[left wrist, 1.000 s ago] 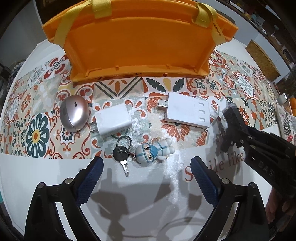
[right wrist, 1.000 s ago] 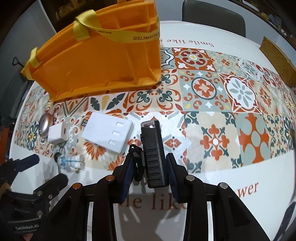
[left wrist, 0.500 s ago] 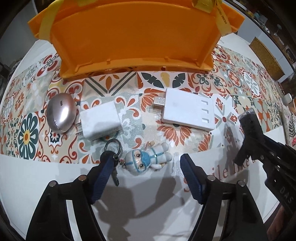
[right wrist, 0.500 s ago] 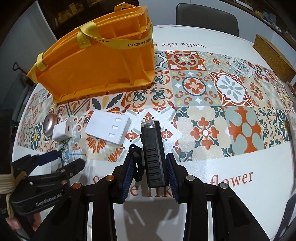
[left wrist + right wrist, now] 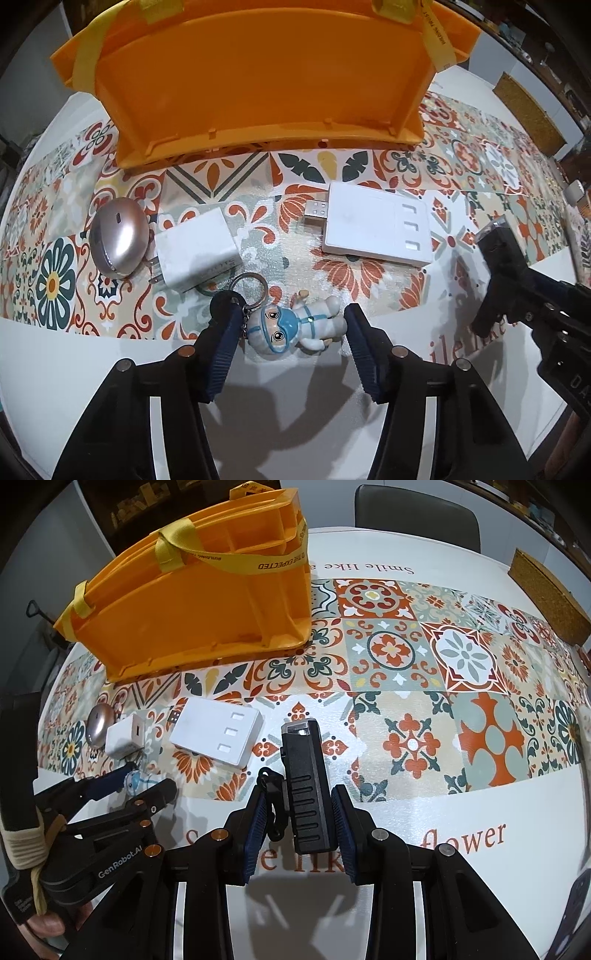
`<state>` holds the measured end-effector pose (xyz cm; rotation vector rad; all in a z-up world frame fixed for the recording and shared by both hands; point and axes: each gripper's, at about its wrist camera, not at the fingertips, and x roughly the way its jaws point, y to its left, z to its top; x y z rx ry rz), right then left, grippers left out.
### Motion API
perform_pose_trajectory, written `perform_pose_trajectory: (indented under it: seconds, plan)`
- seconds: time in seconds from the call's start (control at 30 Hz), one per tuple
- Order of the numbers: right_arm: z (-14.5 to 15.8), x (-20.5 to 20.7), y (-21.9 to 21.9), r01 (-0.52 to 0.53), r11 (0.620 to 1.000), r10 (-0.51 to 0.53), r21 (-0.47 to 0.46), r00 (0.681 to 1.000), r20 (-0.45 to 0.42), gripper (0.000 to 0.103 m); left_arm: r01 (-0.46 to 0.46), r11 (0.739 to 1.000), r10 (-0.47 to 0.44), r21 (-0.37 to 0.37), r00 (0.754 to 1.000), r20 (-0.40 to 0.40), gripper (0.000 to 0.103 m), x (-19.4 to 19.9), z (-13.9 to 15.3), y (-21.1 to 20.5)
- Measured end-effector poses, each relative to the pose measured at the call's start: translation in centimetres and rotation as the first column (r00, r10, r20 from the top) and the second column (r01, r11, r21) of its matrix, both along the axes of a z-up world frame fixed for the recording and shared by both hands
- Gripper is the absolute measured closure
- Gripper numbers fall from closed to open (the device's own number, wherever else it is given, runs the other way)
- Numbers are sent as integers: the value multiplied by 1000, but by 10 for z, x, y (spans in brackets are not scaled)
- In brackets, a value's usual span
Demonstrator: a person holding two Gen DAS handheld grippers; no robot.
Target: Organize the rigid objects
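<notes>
Astronaut keychain (image 5: 295,326) between fingers of wide left claw (image 5: 291,321), right claw (image 5: 299,812) clamping black device (image 5: 306,790)

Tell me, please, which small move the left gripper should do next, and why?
Probably close the left gripper: its open fingers already stand on both sides of the little astronaut keychain figure, which lies on the table. The right gripper is busy holding the black device.

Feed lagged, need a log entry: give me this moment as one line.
left gripper: open, fingers straddling astronaut keychain | right gripper: shut on black device | orange basket: on table
</notes>
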<state>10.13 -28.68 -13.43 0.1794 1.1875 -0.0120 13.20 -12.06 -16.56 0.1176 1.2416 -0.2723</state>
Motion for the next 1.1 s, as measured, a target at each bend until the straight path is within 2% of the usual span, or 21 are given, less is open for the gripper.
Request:
perform_pose_trajectory:
  seconds: [0.33,1.1]
  plan:
    - [11,-3,8,-11,1000,10,17,1000,12,67,28,998,-25,-48,997,68,46,-17,36,20]
    - [83,-10,34,-53,999,51,7,985,163,67,41,988,-7,-147,973,229,46,-22,113,47]
